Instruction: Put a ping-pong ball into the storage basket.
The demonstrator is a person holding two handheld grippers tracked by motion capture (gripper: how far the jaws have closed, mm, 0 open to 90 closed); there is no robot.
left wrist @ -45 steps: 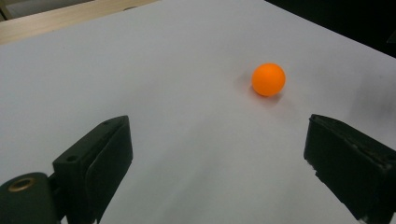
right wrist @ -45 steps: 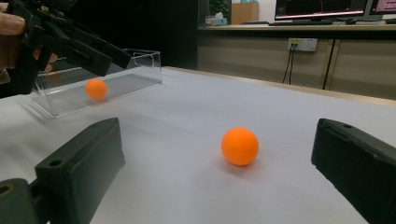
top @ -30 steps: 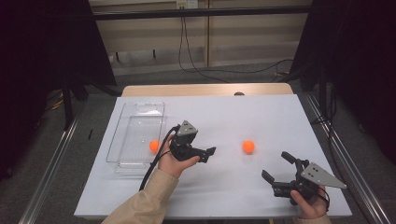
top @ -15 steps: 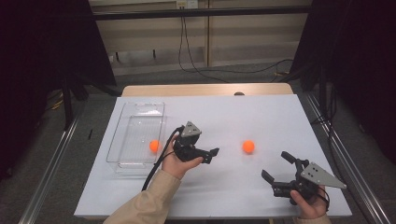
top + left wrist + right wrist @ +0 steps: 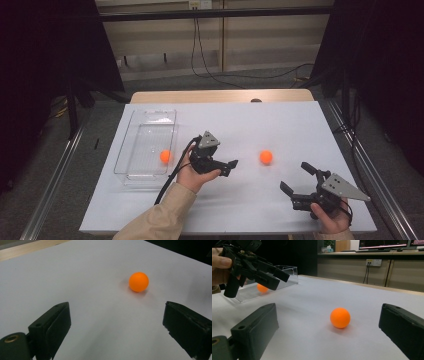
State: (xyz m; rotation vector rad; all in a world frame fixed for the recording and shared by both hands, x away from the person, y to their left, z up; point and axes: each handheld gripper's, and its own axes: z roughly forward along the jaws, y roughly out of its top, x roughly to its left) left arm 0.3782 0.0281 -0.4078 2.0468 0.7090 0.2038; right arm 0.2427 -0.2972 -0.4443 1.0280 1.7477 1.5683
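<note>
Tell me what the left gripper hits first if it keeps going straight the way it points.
Probably the orange ball on the white table: the left gripper, jaws open, points toward it with bare tabletop between.

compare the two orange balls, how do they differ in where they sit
The ball in the tray lies inside the clear tray, left of the left gripper; the ball on the table lies bare on the white table, ahead of that gripper's open jaws. Both look alike in colour and size, and neither is held.
</note>
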